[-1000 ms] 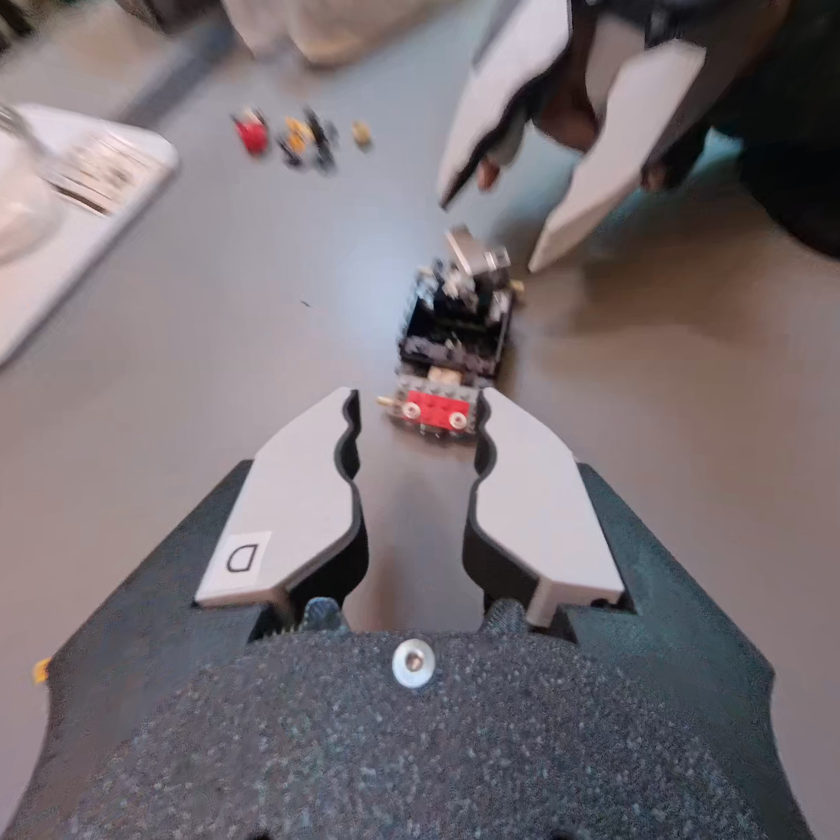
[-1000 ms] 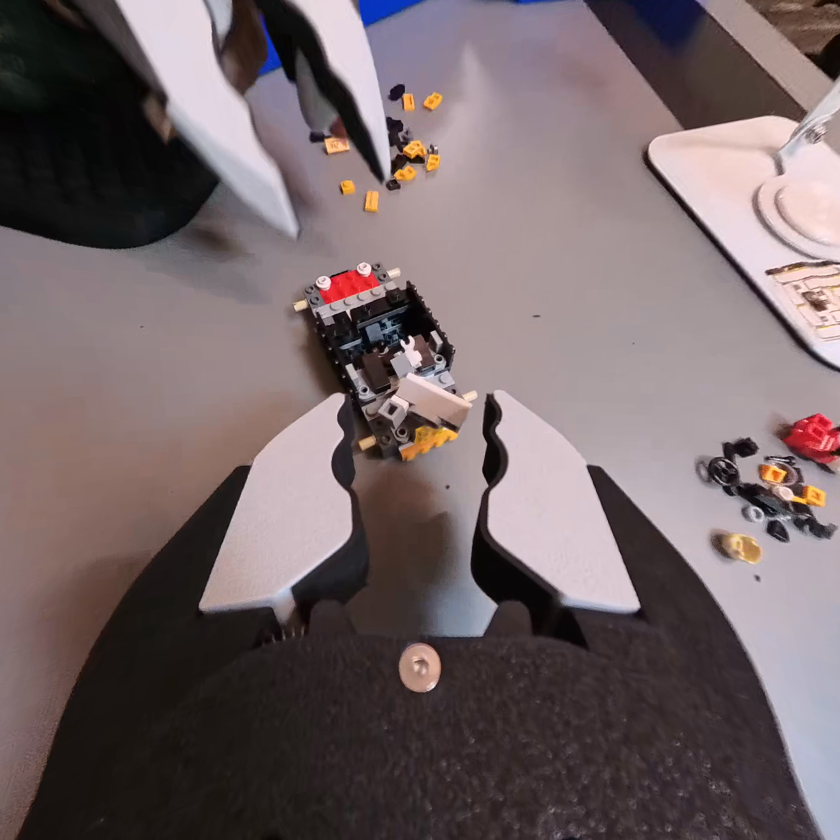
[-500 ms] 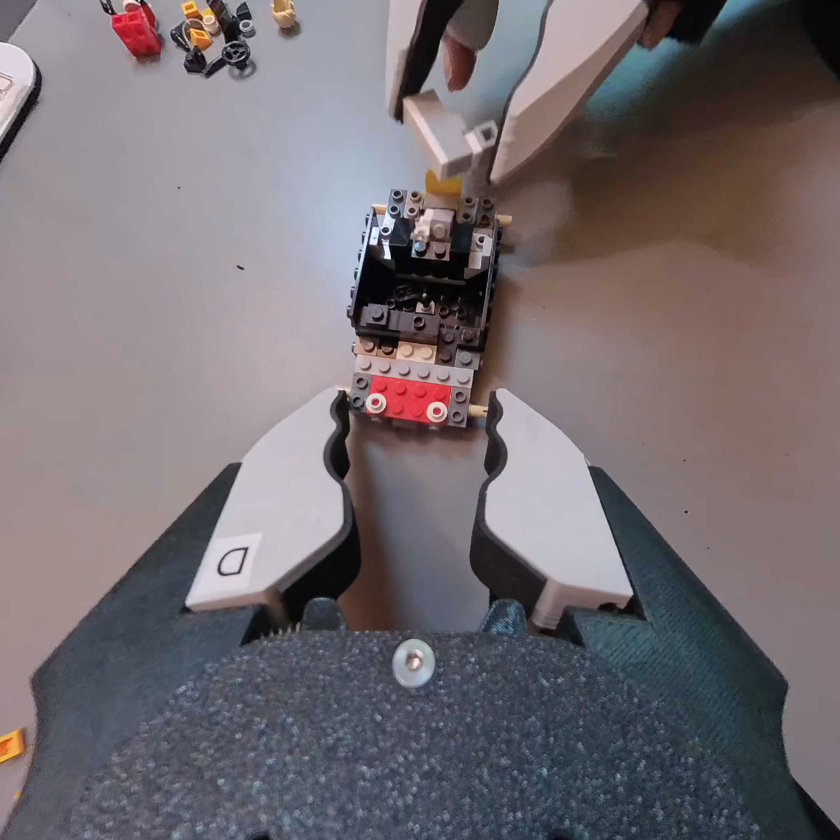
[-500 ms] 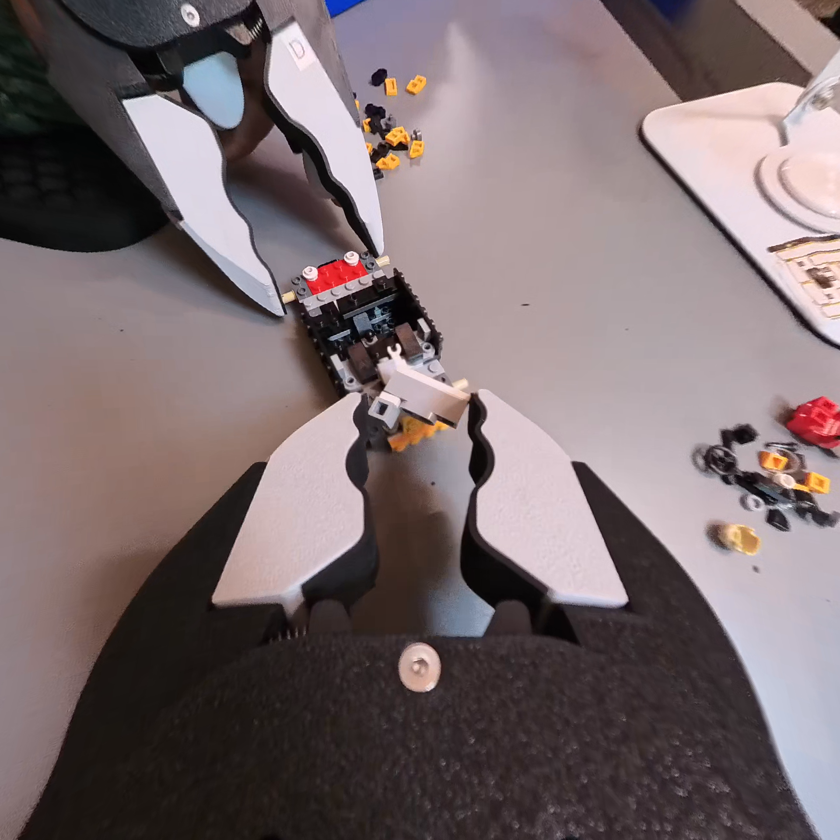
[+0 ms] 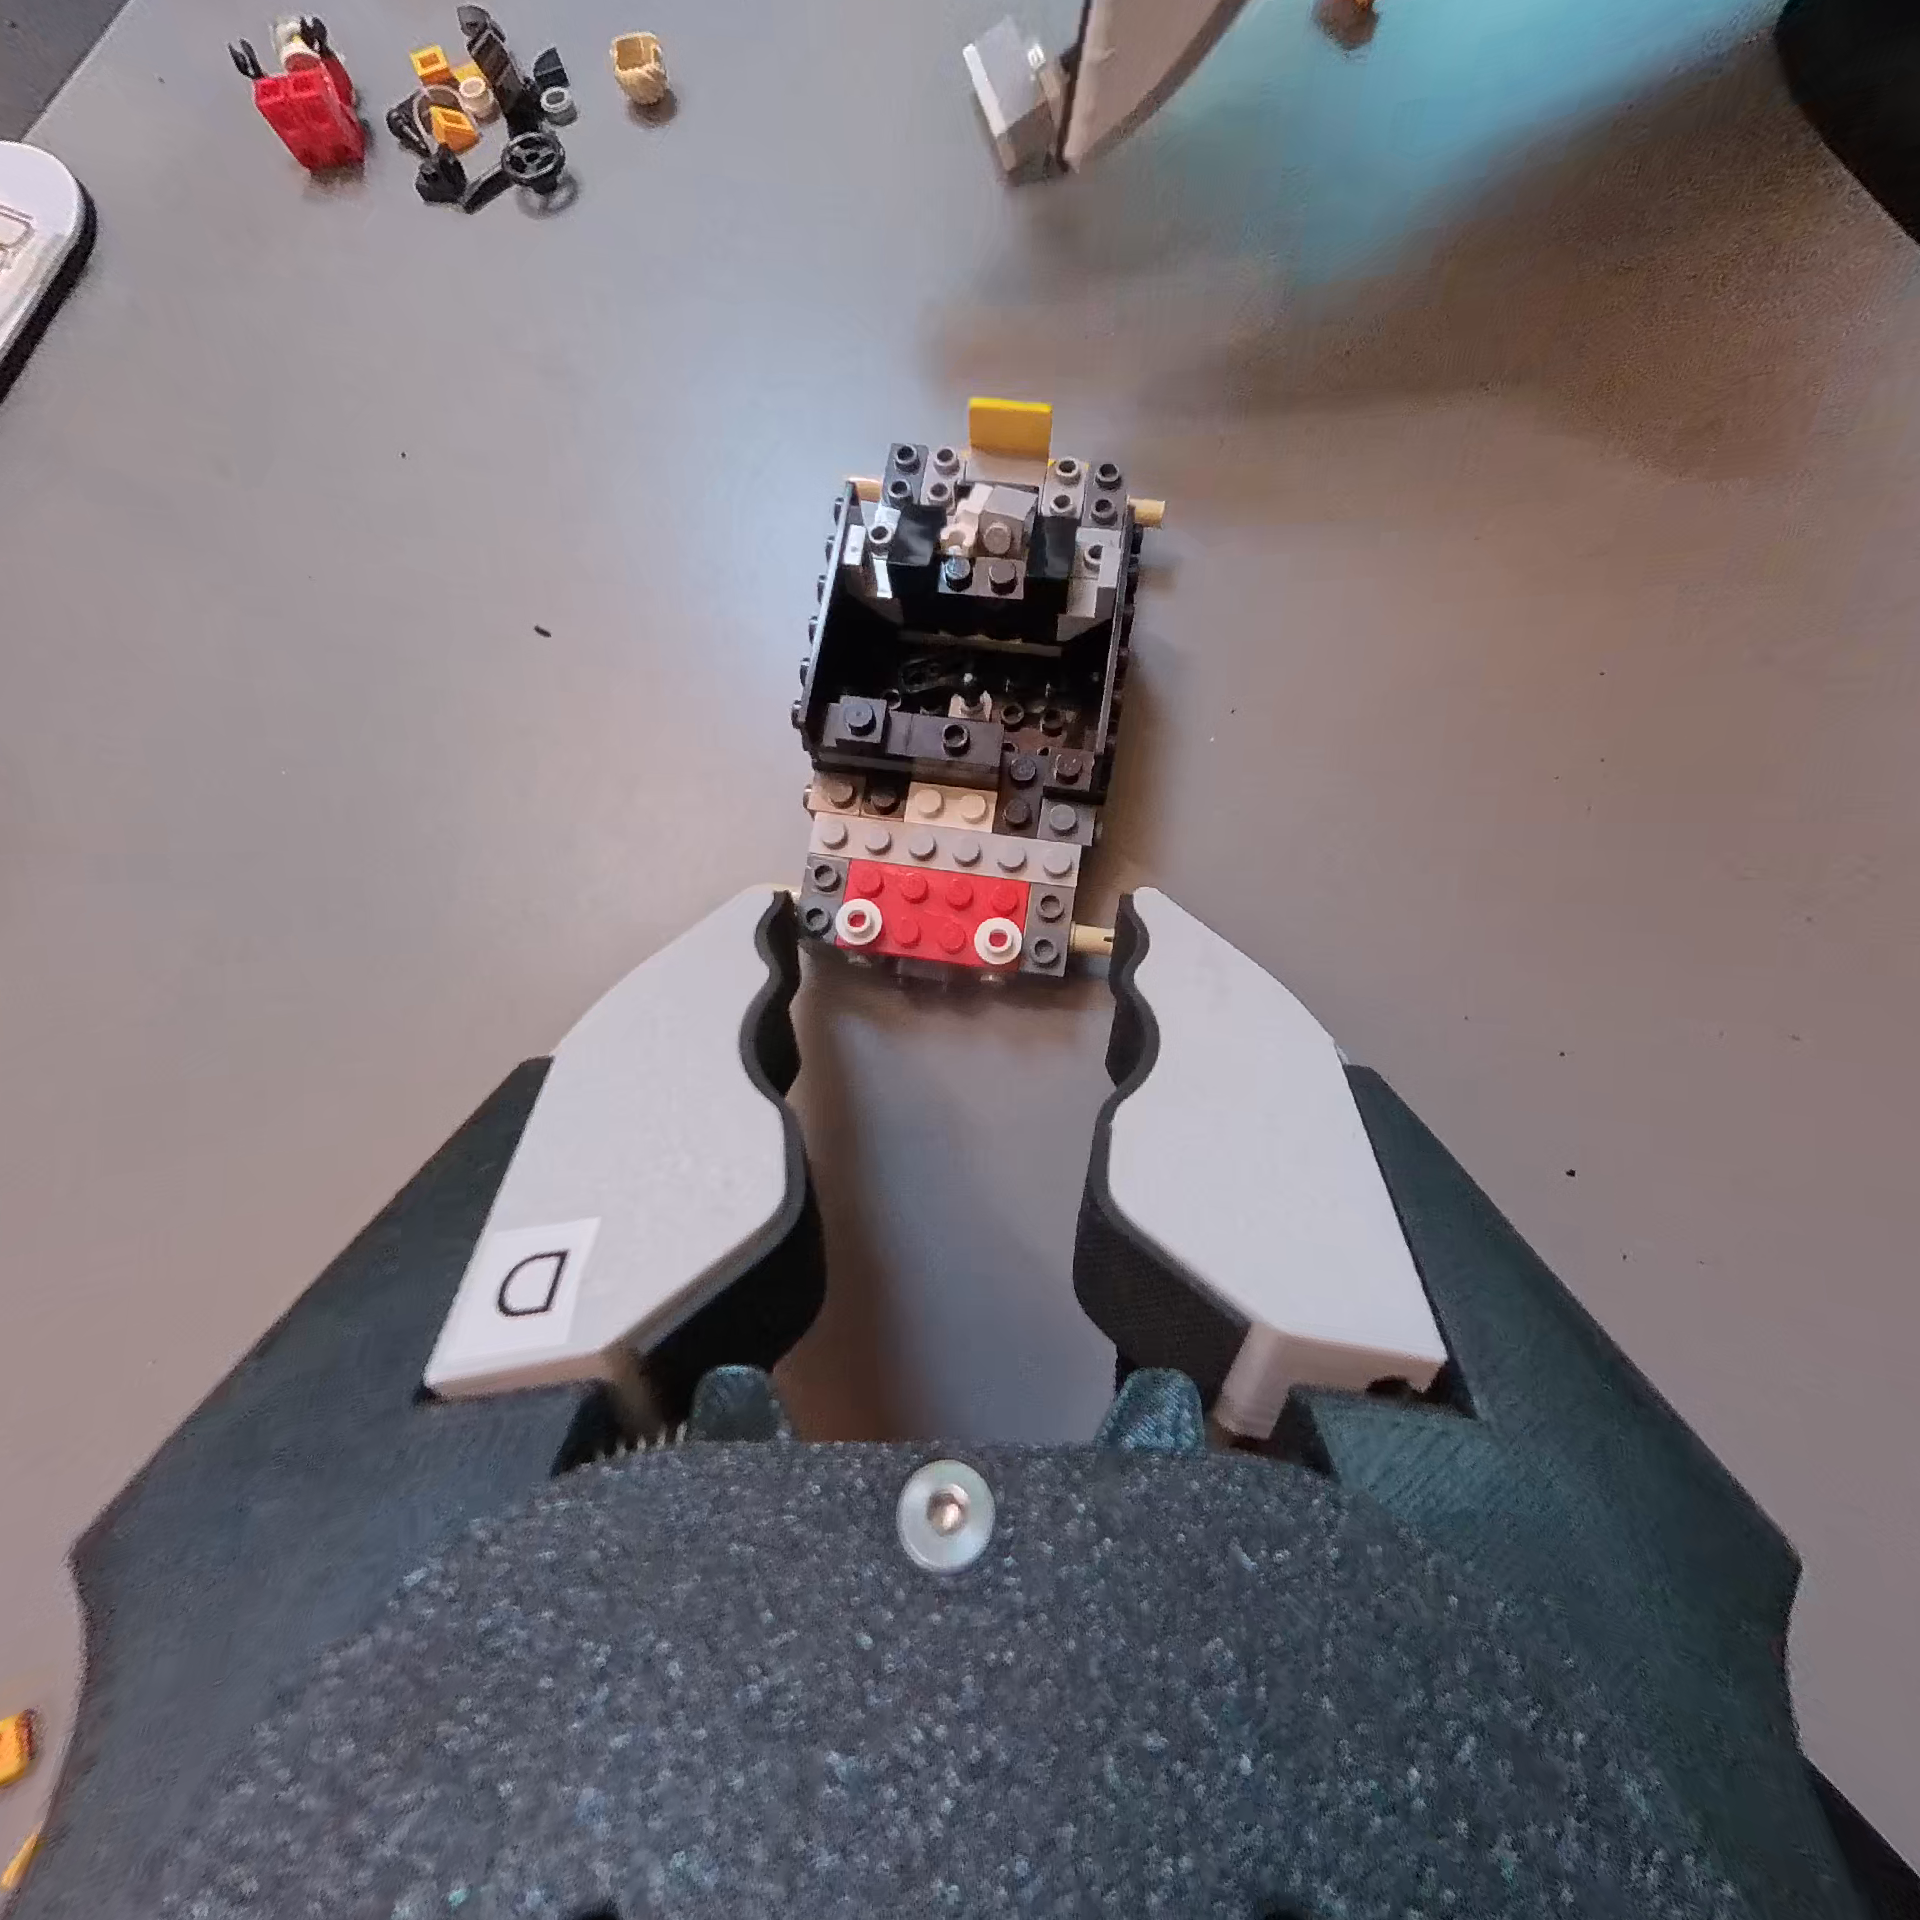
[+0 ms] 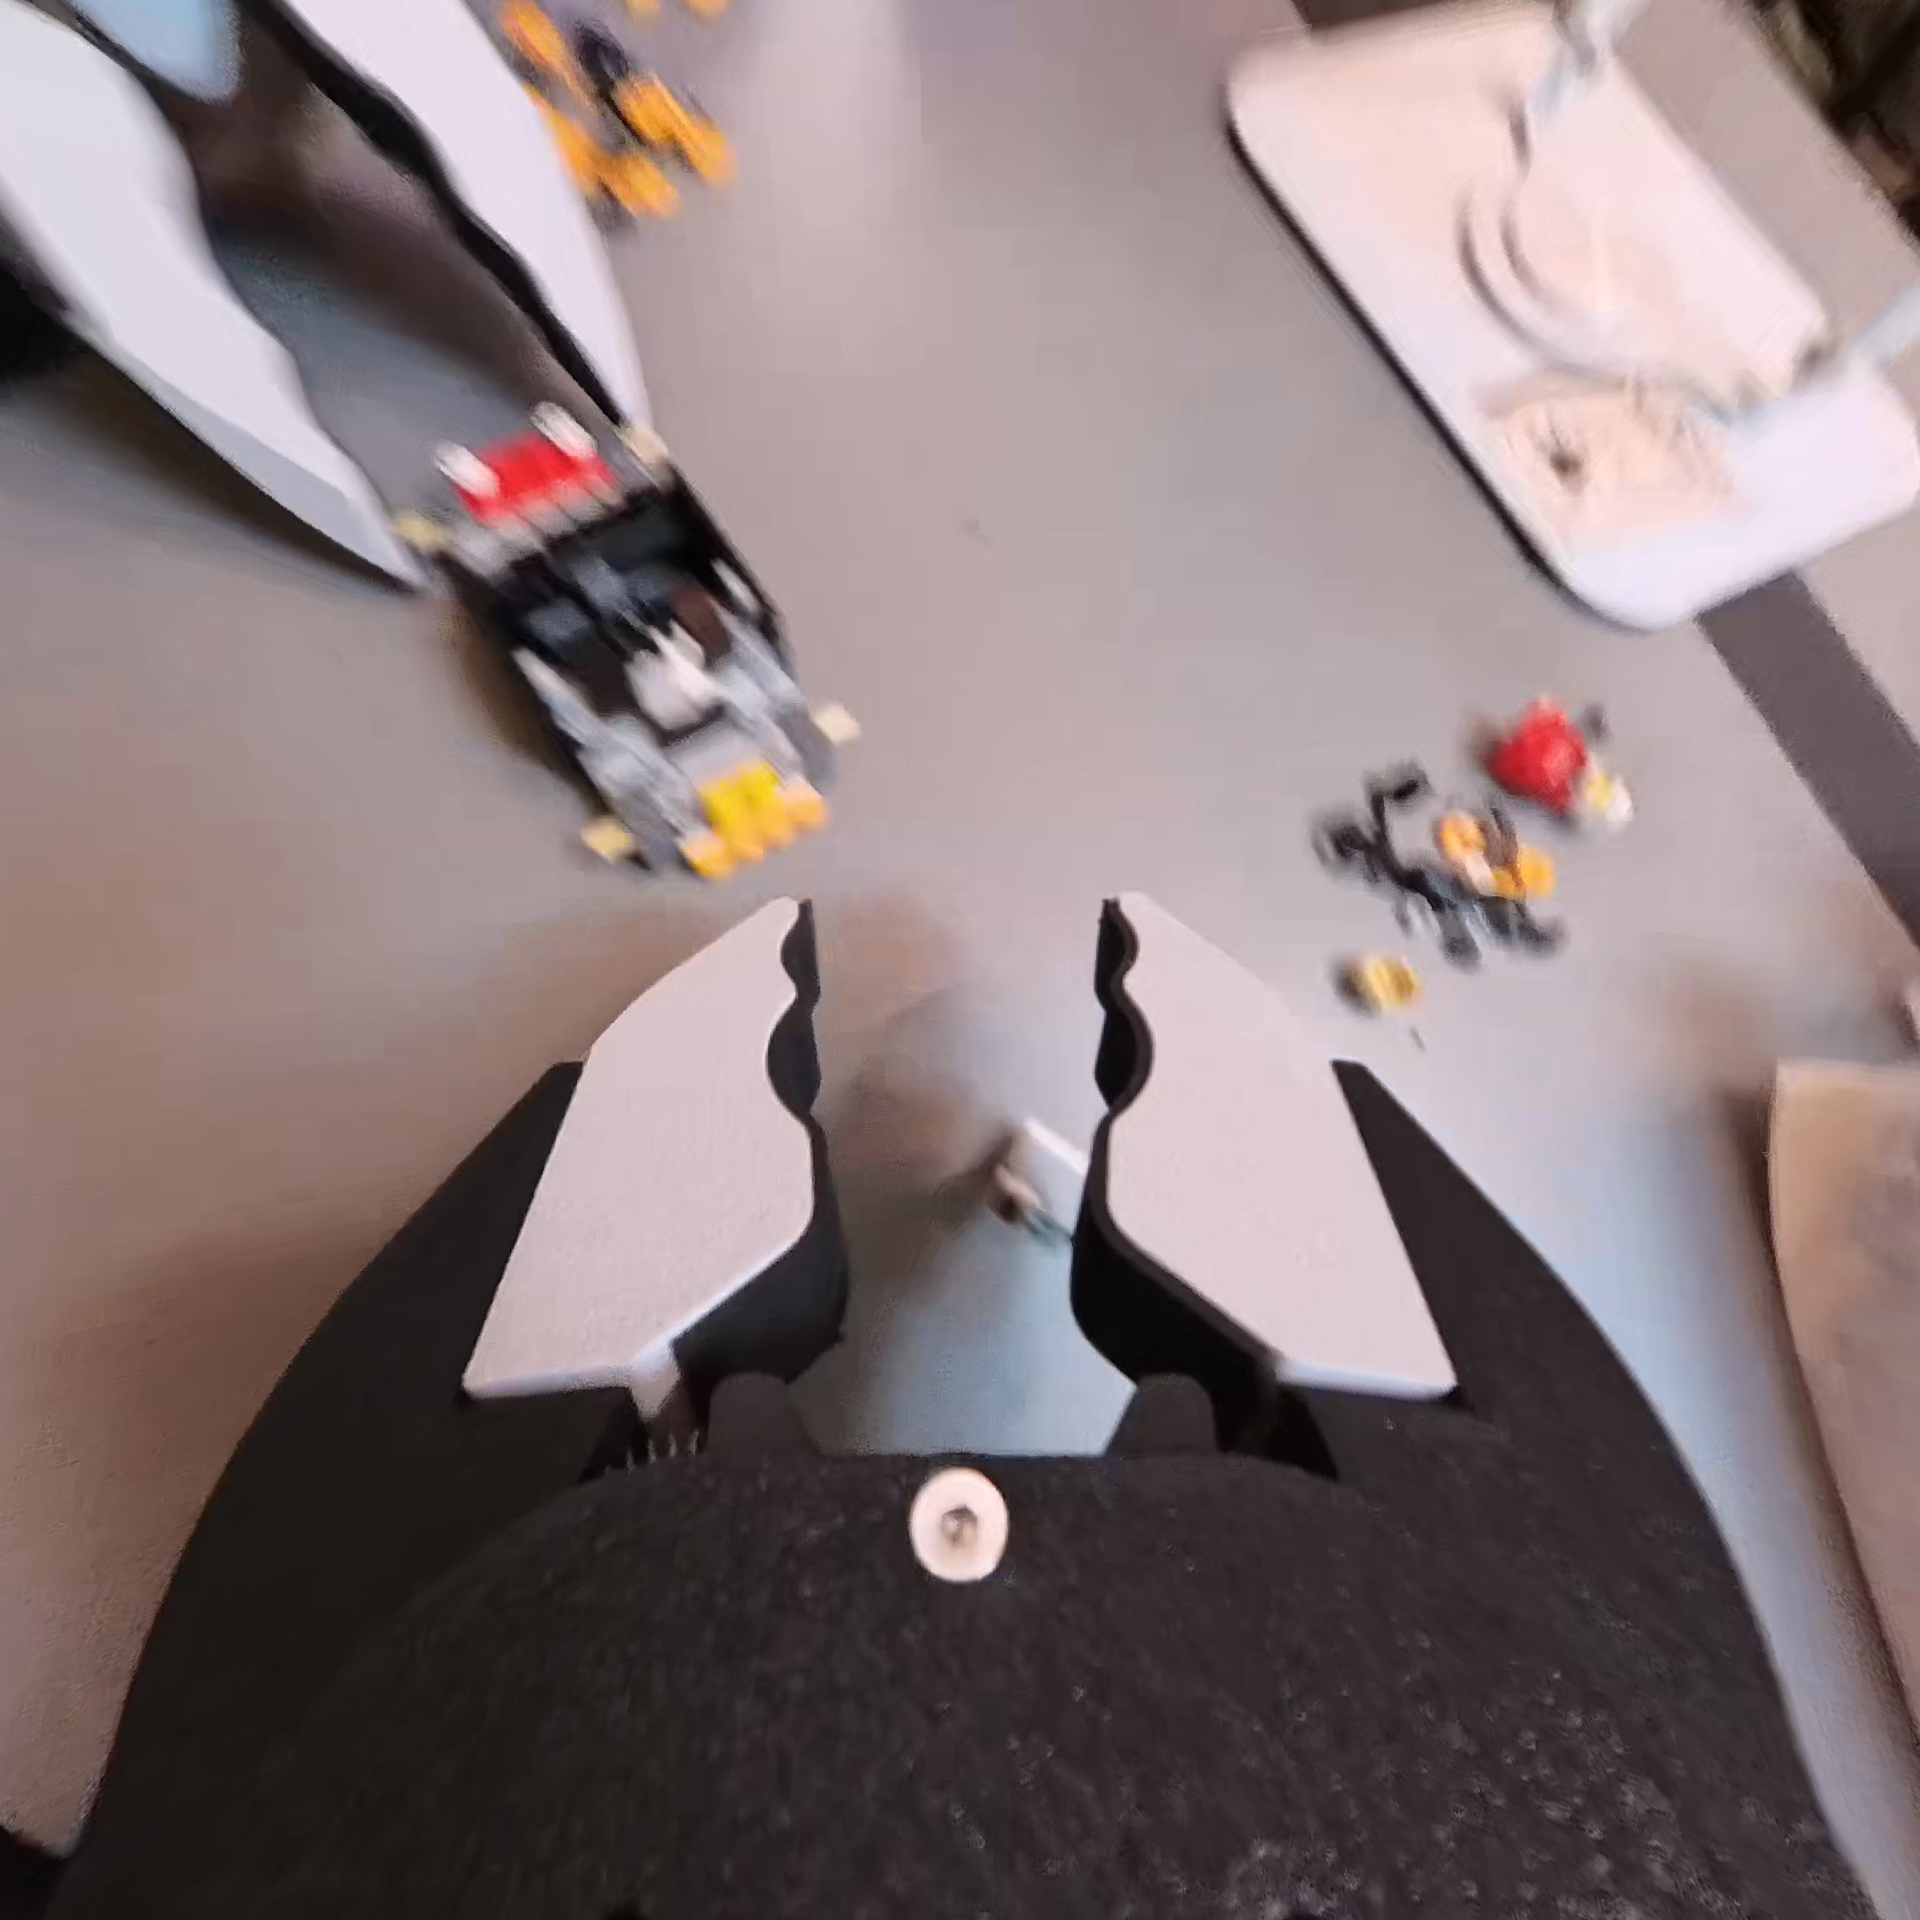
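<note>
Your left tool (image 5: 956,925) clamps the brick car's (image 5: 961,727) red end (pads on its axle pins). Your right tool (image 6: 956,925) is released, its grey piece (image 6: 1039,1174) loose below.

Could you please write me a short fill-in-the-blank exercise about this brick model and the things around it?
1. The left hand-held gripper has a fingertip on each side of the brick model, at its ___ plate.
2. The block sticking out of the model's far end is ___.
3. In the left wrist view, the loose red piece lies to the model's far ___.

Missing words: red; yellow; left.
</note>
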The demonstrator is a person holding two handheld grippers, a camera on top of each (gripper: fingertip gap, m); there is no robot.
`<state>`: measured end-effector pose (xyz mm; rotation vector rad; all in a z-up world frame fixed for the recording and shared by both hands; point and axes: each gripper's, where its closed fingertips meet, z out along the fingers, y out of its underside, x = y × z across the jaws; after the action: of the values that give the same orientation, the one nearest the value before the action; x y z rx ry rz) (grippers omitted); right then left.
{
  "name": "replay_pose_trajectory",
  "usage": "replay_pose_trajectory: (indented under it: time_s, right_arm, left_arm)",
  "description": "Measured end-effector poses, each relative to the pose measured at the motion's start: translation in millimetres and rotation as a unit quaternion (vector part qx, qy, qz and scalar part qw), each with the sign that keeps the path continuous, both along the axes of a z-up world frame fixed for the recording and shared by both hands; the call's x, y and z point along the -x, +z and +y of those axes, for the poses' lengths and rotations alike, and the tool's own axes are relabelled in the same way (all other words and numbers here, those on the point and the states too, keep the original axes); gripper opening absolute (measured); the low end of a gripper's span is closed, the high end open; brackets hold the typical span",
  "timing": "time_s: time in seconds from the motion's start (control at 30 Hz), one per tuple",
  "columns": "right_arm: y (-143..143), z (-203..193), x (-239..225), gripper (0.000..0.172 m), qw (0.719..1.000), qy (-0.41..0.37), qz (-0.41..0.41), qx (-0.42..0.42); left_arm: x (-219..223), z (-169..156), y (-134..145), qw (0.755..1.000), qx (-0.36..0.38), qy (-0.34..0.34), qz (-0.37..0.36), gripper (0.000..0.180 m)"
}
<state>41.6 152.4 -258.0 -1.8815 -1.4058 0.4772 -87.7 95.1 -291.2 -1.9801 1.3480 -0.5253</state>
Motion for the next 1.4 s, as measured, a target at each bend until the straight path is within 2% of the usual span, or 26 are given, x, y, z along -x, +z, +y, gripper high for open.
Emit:
replay_pose_trajectory:
  time_s: [0.1,0.2,0.4,0.63,0.83,0.87,1.0,1.1,1.2,1.4]
  right_arm:
    - [12,-30,43,0.04,0.995,0.084,0.053,0.023]
    - [1,-46,62,0.033,0.987,0.153,0.033,0.046]
    - [-10,-56,68,0.028,0.967,0.242,-0.014,0.079]
    - [-15,-50,64,0.019,0.956,0.266,-0.046,0.113]
    - [-15,-50,68,0.008,0.958,0.261,-0.035,0.111]
    - [-13,-48,67,0.0,0.961,0.256,-0.033,0.101]
    - [5,-39,46,0.0,0.97,0.226,-0.019,0.085]
    - [11,-34,35,0.012,0.977,0.201,-0.016,0.071]
    - [-2,-44,48,0.023,0.974,0.214,-0.033,0.064]
    - [-20,-54,66,0.011,0.966,0.244,-0.062,0.06]
  left_arm:
    - [-2,-1,0,1.0,-0.001,-0.008,-0.001,0.057]
    - [-4,-3,0,1.0,-0.004,-0.018,-0.002,0.057]
    - [-3,-5,0,1.0,-0.003,-0.024,-0.006,0.057]
    - [-3,-5,0,0.999,-0.001,-0.03,-0.012,0.057]
    - [-2,-5,0,0.999,0.0,-0.029,-0.016,0.057]
    - [-2,-6,0,0.999,0.001,-0.031,-0.016,0.057]
    - [-1,-6,0,0.999,0.0,-0.03,-0.018,0.057]
    - [-1,-6,0,0.999,0.0,-0.03,-0.018,0.057]
    - [-2,-6,0,0.999,-0.001,-0.032,-0.017,0.057]
    - [-2,-9,0,0.999,-0.003,-0.033,-0.017,0.057]
